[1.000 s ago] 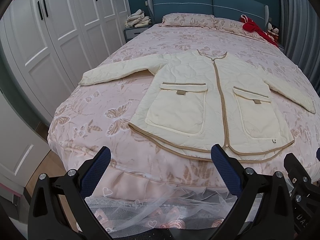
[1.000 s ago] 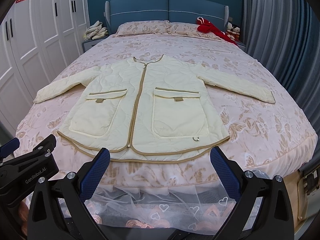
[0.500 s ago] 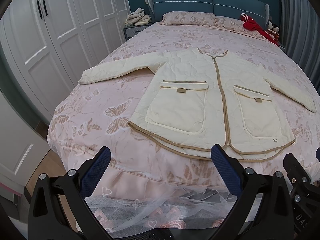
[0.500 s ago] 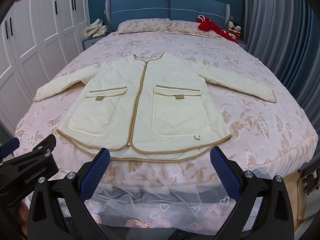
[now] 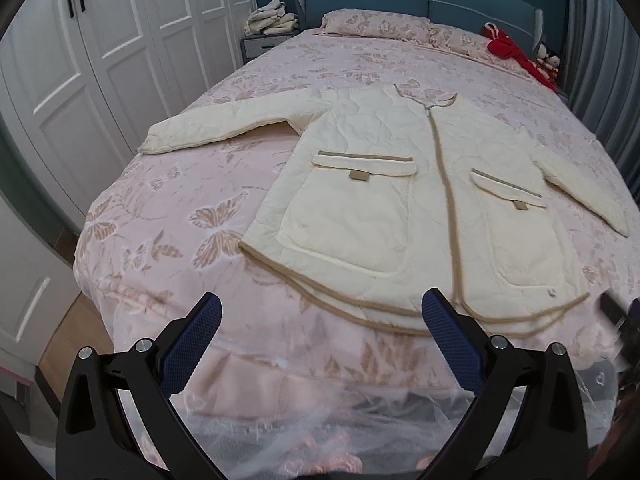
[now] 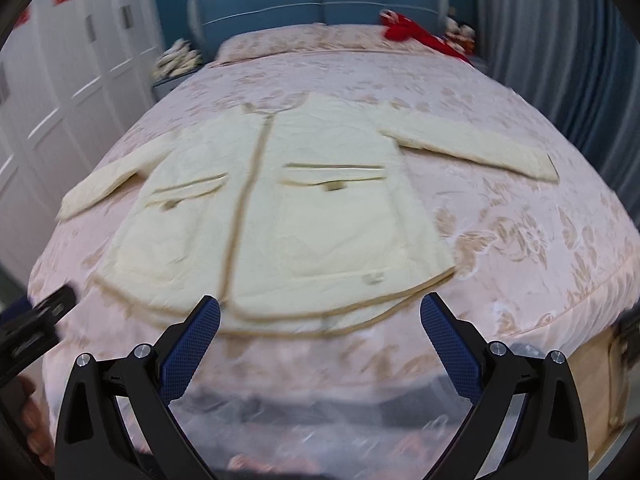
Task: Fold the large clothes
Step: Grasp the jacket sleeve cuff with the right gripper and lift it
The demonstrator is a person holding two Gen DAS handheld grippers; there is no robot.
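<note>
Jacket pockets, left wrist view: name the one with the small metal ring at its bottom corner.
The pocket right of the zipper in this view; the ring sits near the hem. The other pocket has none.

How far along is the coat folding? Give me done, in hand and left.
Done: the cream coat lies flat on the bed, zipped, both sleeves spread out. In hand: nothing; the left gripper and right gripper are open and short of the hem. Left: every fold.

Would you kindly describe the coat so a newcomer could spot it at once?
Find the large bed with the pink butterfly-print cover. Spread flat near its foot lies the cream quilted coat, sleeves outstretched. Tan trim and two flap pockets distinguish it from the red garment by the pillows.
</note>
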